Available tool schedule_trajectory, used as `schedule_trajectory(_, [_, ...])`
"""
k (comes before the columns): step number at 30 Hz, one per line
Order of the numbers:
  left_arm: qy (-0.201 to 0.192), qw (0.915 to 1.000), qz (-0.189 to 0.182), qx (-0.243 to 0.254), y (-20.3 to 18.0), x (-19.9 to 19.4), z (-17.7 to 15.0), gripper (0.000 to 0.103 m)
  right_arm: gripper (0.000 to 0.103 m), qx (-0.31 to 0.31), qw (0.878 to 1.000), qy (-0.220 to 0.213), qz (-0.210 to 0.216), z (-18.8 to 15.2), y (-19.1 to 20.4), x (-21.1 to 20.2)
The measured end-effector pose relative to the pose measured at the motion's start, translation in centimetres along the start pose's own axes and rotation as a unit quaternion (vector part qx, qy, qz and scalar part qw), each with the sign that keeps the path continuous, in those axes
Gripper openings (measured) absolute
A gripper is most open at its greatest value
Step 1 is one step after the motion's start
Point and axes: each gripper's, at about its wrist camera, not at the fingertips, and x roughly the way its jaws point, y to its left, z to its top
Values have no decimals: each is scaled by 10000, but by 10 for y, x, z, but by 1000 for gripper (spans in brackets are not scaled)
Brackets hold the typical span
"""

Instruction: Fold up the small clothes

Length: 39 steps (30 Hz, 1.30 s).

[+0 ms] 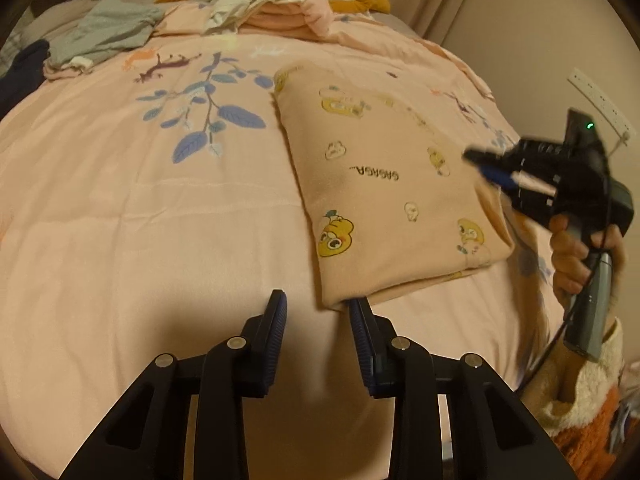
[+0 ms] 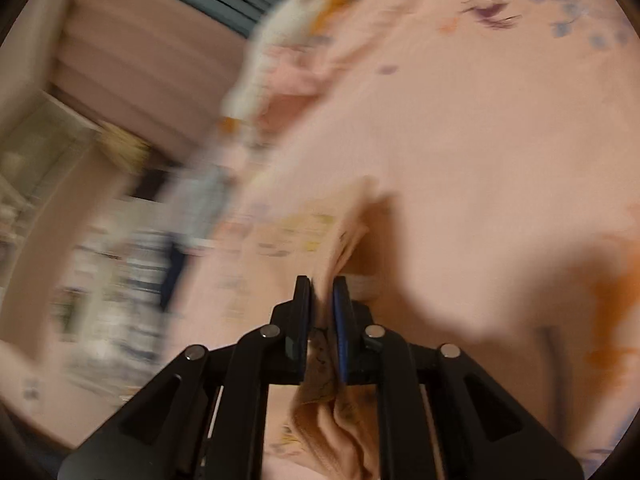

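Black jaws of the left gripper (image 1: pixel 316 308) stand partly open and empty, one tip at the folded peach garment (image 1: pixel 384 184), at one o'clock on the bedspread (image 1: pixel 120 220). Right gripper (image 2: pixel 322 292), nearly closed, pinches its edge at three o'clock. Lifting now could undo the fold; blur suggests haste.

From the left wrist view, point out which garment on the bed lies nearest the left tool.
The folded peach garment with yellow cartoon prints; its near corner lies by the left tool. The grey garment lies far back.
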Motion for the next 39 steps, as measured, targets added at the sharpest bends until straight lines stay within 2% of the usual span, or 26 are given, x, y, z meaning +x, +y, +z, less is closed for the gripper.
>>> schedule_trajectory(2, [-166,9999,-25,2,2,-9,1,33,27,173,9995,197,173,-2,-7,-4])
schedule_trajectory(3, [-294,9995,-102,1,3,-14,2,33,37,154,9990,285,308,-3,-6,-12])
schedule_trajectory(4, [-432,9989,-160,4,3,-19,2,33,46,17,9991,322,262,-4,-3,-18])
schedule_trajectory(5, [-598,9981,-171,15,4,-24,4,33,68,-208,9990,378,139,-6,3,-23])
schedule_trajectory(6, [-722,9973,-133,17,4,-26,5,33,80,-477,9978,462,-29,-11,9,-28])
schedule_trajectory(7, [-829,9965,-62,-9,4,-29,6,33,80,-731,9959,512,-162,-16,14,-30])
schedule_trajectory(8, [-871,9962,-40,-66,5,-31,8,33,74,-893,9943,551,-203,-21,18,-31])
schedule_trajectory(9, [-879,9960,-99,-114,6,-32,9,33,55,-963,9934,615,-123,-25,18,-30])
schedule_trajectory(10, [-913,9955,-211,-173,8,-34,11,33,43,-1067,9912,776,64,-30,18,-27])
schedule_trajectory(11, [-979,9943,-347,-255,9,-36,13,33,24,-1191,9883,935,173,-33,17,-22])
schedule_trajectory(12, [-1028,9934,-413,-305,9,-36,15,33,14,-1299,9863,1016,98,-36,16,-19])
schedule_trajectory(13, [-1057,9933,-390,-247,6,-34,16,33,11,-1401,9851,975,-220,-39,16,-16])
schedule_trajectory(14, [-1104,9934,-289,-113,1,-31,16,33,11,-1543,9817,919,-630,-41,17,-12])
schedule_trajectory(16, [-1087,9941,-22,63,-5,-20,15,33,11,-1564,9785,1037,-854,-41,15,-6])
schedule_trajectory(19, [-480,9988,75,99,-5,12,12,33,17,-1374,9772,1164,-1123,-36,12,-12])
schedule_trajectory(20, [-278,9995,109,35,-3,21,11,33,17,-1424,9761,1085,-1235,-35,15,-18])
schedule_trajectory(21, [-237,9995,200,25,-3,25,9,33,17,-1493,9755,961,-1299,-34,19,-26])
schedule_trajectory(23, [-279,9989,344,154,-7,21,7,33,18,-1566,9775,646,-1253,-29,28,-44])
schedule_trajectory(27, [-209,9967,610,494,-17,19,1,33,18,-1803,9811,198,-678,-25,39,-54])
schedule_trajectory(31, [-69,9975,582,393,-13,16,1,33,17,-1396,9839,760,-823,-24,28,-16])
schedule_trajectory(34, [-5,9997,256,17,-2,5,5,33,16,-1587,9750,1043,-1149,-38,14,0])
schedule_trajectory(37, [-365,9988,317,-55,0,-16,18,33,13,-1166,9790,1244,-1121,-32,5,-9])
schedule_trajectory(38, [-481,9982,366,28,-3,-20,24,33,18,-1249,9760,1220,-1302,-30,10,-19])
schedule_trajectory(39, [-620,9972,391,135,-7,-26,33,33,20,-1463,9724,1021,-1502,-27,19,-30])
